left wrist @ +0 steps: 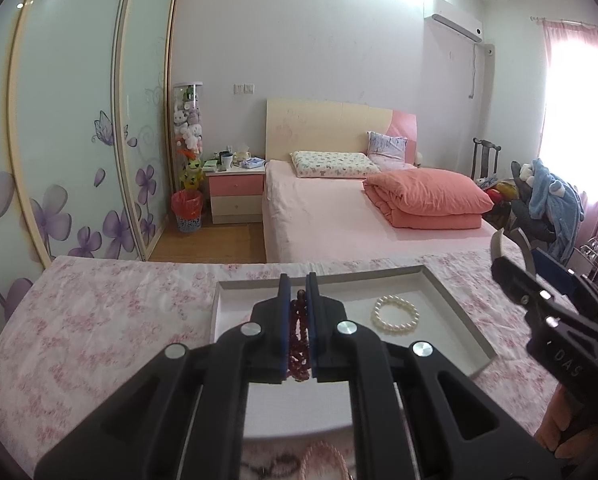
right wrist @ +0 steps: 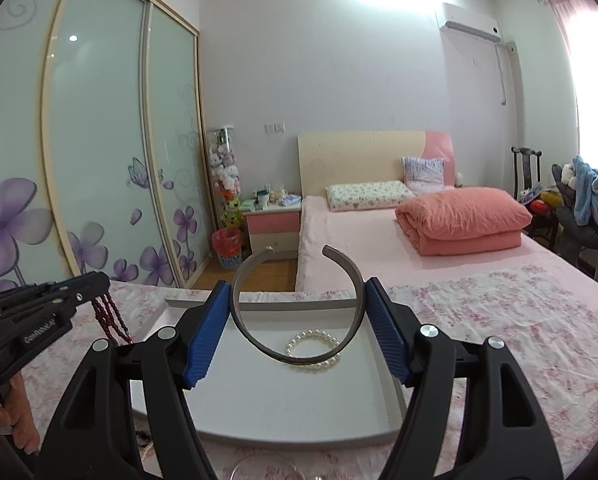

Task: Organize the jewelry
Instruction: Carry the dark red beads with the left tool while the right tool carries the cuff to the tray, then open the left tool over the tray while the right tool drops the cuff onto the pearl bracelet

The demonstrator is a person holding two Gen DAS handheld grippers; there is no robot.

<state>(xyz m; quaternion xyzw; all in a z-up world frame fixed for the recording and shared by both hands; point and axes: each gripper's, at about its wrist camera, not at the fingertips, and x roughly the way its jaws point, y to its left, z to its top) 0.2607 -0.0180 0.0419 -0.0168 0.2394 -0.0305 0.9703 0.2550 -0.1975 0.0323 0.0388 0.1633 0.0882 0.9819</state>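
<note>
My left gripper (left wrist: pixel 298 284) is shut on a strand of dark red beads (left wrist: pixel 299 328), held over the near left part of a shallow white tray (left wrist: pixel 451 280). A white pearl bracelet (left wrist: pixel 395 315) lies in that tray. In the right wrist view my right gripper (right wrist: pixel 297 283) is shut on a grey open bangle (right wrist: pixel 277 356), its gap pointing away, above the tray (right wrist: pixel 259 408) and the pearl bracelet (right wrist: pixel 311 334). The left gripper (right wrist: pixel 99 284) shows at the left edge with the red beads (right wrist: pixel 111 320) dangling from it. The right gripper (left wrist: pixel 531 268) with the bangle (left wrist: pixel 497 246) appears at the right.
The tray sits on a pink floral cloth (left wrist: pixel 111 312) covering the table. A pink bead strand (left wrist: pixel 323 456) lies at the near edge, partly hidden. A clear glass rim (right wrist: pixel 259 468) shows at the bottom. A hand (right wrist: pixel 19 420) holds the left gripper. A bed (right wrist: pixel 379 248) stands beyond.
</note>
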